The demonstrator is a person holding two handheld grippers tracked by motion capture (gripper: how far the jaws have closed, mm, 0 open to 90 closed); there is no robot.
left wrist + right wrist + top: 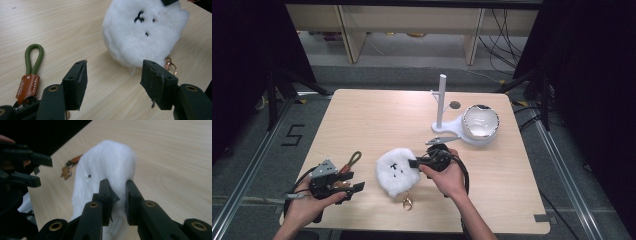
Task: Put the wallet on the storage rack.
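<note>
The fluffy white pom-pom keychain was pinched at its edge by the right gripper, probably for hanging on the white stand behind it. The left gripper, jaws spread, was kept just beside the pom-pom.

A lab: black curtains, loose cables, taped floor marking.

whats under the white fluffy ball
A gold clasp pokes out from under the fluffy ball at its near edge, lying on the table. How the clasp joins the ball is covered by the fur.
</note>
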